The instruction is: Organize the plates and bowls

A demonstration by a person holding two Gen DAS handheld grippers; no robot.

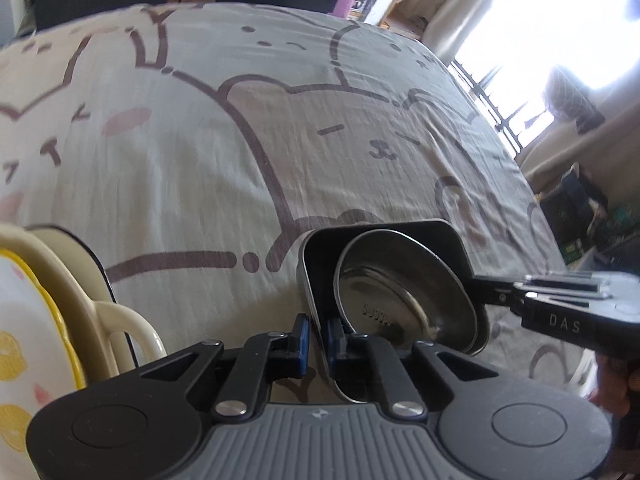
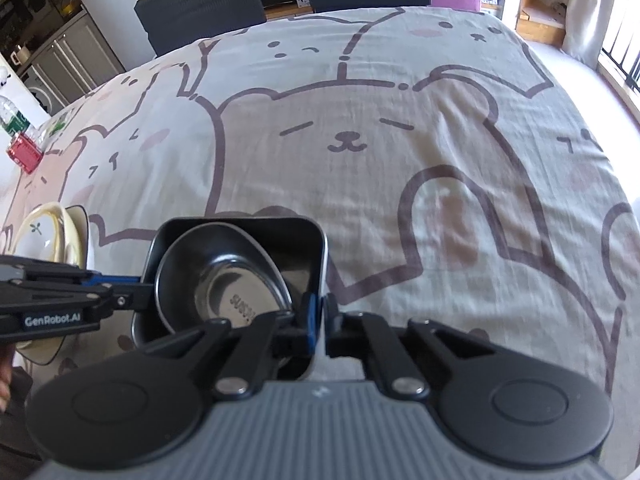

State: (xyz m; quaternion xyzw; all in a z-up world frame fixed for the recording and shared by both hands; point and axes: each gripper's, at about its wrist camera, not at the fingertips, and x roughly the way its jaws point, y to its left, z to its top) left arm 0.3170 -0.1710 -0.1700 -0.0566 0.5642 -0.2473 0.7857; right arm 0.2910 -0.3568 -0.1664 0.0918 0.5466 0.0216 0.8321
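Observation:
A dark square metal tray sits low over the tablecloth with a round steel bowl leaning tilted inside it. My left gripper is shut on the tray's near left wall, which is pinched between the blue pads. From the right, my right gripper clamps the opposite wall. In the right wrist view the tray and bowl lie just left of centre. There my right gripper is shut on the tray's right wall. My left gripper holds the left wall.
A cream handled dish with a white, yellow-patterned plate stands at the left, also visible as the stacked dishes. The bear-print tablecloth covers the table. A red box sits far left; dark chairs stand behind.

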